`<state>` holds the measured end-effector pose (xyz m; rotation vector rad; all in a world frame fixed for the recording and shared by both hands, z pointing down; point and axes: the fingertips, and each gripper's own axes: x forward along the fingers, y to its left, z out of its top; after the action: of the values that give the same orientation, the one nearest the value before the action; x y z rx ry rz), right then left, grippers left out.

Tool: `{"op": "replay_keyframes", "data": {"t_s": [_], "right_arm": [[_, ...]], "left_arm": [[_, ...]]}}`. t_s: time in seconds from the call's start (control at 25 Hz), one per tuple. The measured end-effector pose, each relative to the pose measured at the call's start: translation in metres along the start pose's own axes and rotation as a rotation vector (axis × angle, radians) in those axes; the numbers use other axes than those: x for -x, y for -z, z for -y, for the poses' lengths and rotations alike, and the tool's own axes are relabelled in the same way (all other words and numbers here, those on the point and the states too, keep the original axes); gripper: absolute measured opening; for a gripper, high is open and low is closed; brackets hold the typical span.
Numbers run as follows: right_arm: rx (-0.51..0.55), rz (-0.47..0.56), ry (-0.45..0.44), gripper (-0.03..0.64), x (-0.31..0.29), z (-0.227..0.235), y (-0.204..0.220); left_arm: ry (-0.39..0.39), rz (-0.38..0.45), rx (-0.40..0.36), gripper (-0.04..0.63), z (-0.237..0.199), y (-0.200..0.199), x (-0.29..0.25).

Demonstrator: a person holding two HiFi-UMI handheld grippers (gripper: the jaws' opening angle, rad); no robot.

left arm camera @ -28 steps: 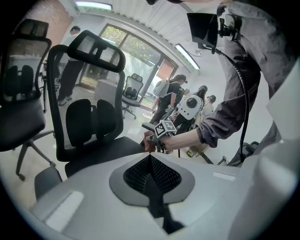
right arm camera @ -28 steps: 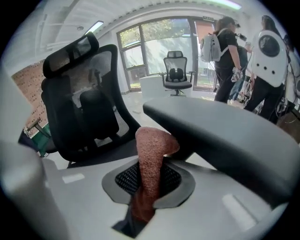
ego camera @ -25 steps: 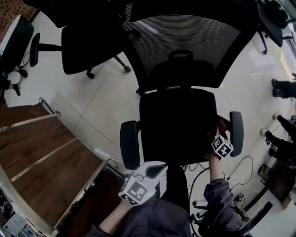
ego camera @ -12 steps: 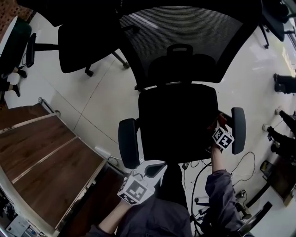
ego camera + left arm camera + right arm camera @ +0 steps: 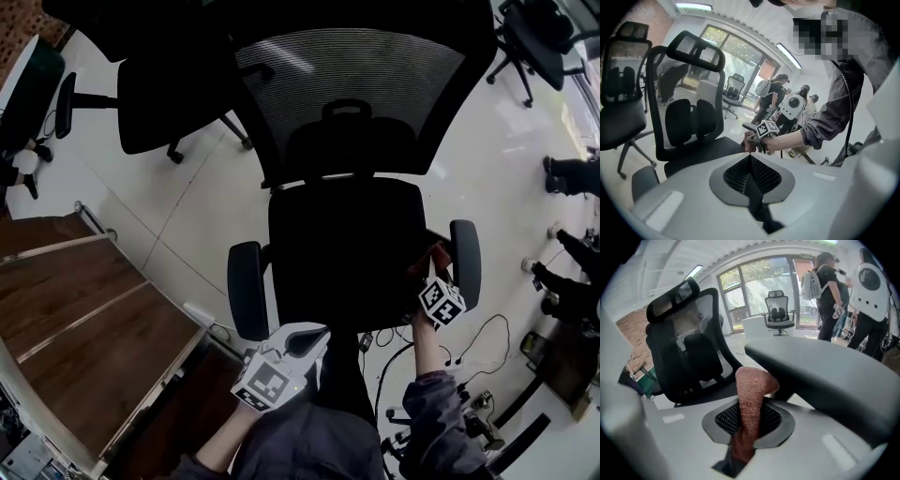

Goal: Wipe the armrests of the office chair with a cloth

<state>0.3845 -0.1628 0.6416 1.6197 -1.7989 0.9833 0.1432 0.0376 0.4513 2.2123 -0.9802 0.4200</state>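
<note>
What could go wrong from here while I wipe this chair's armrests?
The cloth sticks up loosely from the right gripper, so it may slip out when dragged along the armrest. The left gripper holds nothing, so the chair might swivel under pressure. Cables on the floor could snag a foot.

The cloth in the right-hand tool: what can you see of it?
The cloth is reddish-brown and nubby like terry, bunched into a narrow upright roll. The right gripper is shut on its lower end. Its rounded top stands close beside the dark grey armrest; whether they touch is unclear.
</note>
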Motion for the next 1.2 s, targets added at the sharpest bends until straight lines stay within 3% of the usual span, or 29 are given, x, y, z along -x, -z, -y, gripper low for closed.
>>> {"op": "replay_keyframes", "data": {"t_s": [0.32,0.48,0.64,0.96,1.2], "right_arm": [[0.016,-0.101,0.103,0.055,-0.061,0.032,0.039],[0.01,-0.122,0.106,0.055,-0.074,0.034,0.044],[0.033,-0.107,0.027,0.055,-0.055,0.015,0.035],[0.203,0.018,-0.167,0.055,0.038,-0.04,-0.015],[0.412,0.08,-0.358,0.055,0.104,-0.071,-0.05]], "left_arm": [[0.004,-0.047,0.009,0.015,0.012,0.014,-0.014],[0.006,-0.065,0.018,0.015,0.016,0.016,-0.027],[0.012,-0.064,0.01,0.015,0.025,0.002,-0.039],[-0.02,-0.016,-0.011,0.015,0.035,-0.04,-0.047],[-0.076,0.033,-0.011,0.015,0.031,-0.052,-0.044]]}}
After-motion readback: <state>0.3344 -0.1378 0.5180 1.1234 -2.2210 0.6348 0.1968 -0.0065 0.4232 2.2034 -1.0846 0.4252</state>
